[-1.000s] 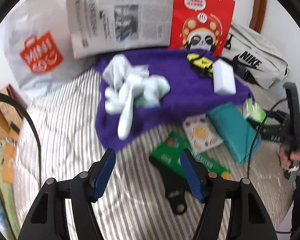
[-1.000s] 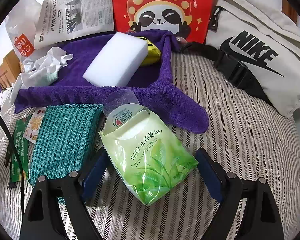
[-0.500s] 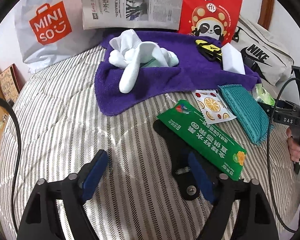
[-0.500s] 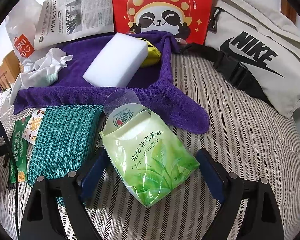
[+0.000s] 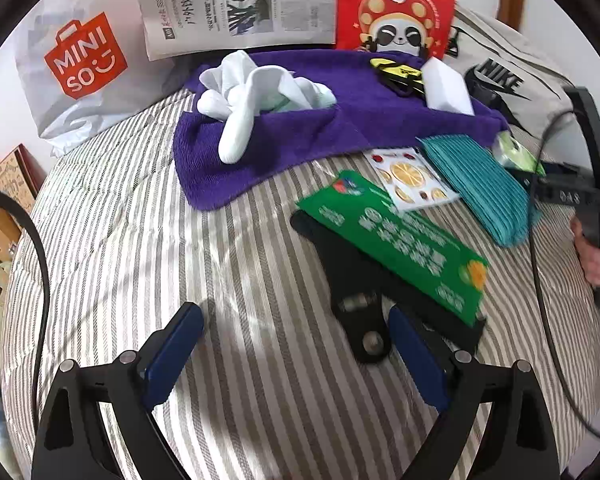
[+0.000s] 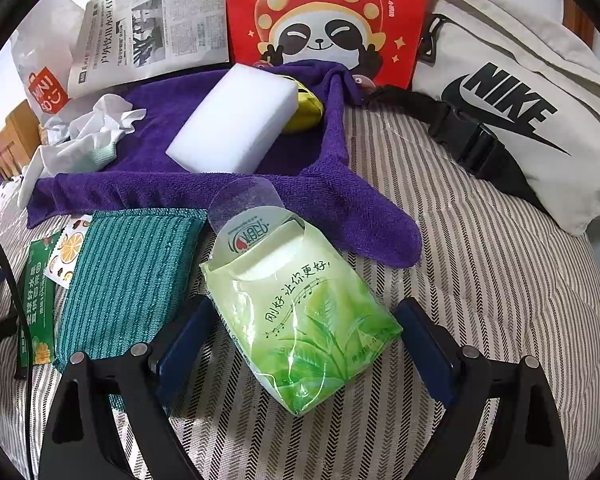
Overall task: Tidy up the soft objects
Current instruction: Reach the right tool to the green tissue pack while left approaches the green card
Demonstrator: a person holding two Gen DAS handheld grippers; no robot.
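The right claw (image 6: 302, 334) stands wide around a glossy green tissue pack (image 6: 300, 316) (pads not pressing) on the striped bed (image 6: 480, 280). The left claw (image 5: 296, 338), jaws just widened and empty, hovers over bare quilt; the plush purple towel (image 5: 292, 136) lies toward the bed's far edge.

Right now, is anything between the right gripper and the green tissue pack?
Nothing visible. The green tissue pack lies on the striped bedding between the open fingers of the right gripper, pads clear of it; the teal cloth lies just beside it.

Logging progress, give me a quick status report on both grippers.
Left gripper just opened, empty over striped bedding. Right gripper open, straddling green tissue pack, not gripping. Teal cloth crowds its left finger.
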